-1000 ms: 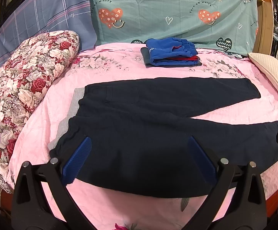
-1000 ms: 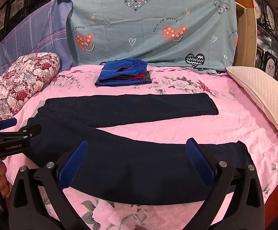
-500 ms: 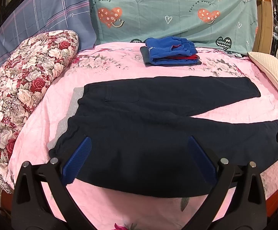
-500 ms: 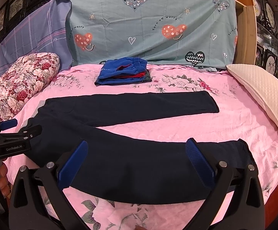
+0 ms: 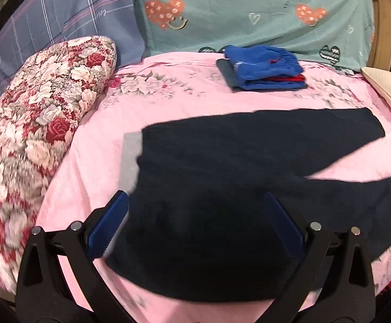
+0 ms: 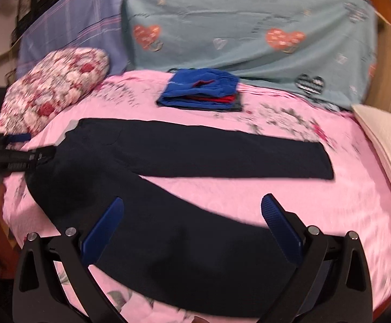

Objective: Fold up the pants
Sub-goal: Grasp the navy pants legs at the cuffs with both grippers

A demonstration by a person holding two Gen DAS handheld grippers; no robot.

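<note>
1. Lying flat on the pink bed sheet (image 5: 93,156): dark pants (image 5: 222,188), waist toward the left edge of the bed, legs spread in a V toward the right edge.
2. Showing at the waist: a grey band (image 5: 130,156), turned out beside the dark cloth.
3. Hovering over the near part of the pants close to the waist: left gripper (image 5: 195,223), blue pads (image 5: 109,226) spread wide, nothing between them.
4. Hovering over the near leg by the front edge of the bed: right gripper (image 6: 192,223), blue pads (image 6: 279,228) likewise spread wide and holding nothing.
5. Seen from the right wrist view at the left edge of the bed: the left gripper (image 6: 20,157), its tip just at the waist of the pants (image 6: 195,150); touching or not, cannot tell through the blur.
6. Resting near the back edge of the bed, well apart from the pants: a folded stack of blue and red clothes (image 5: 262,70).
7. Propped along the left edge: a rose-patterned pillow (image 5: 33,123); along the right edge: a cream pillow (image 6: 384,145).
8. Draped behind the bed: a teal cloth with hearts (image 5: 249,10) and a lilac checked cloth (image 5: 60,18).
</note>
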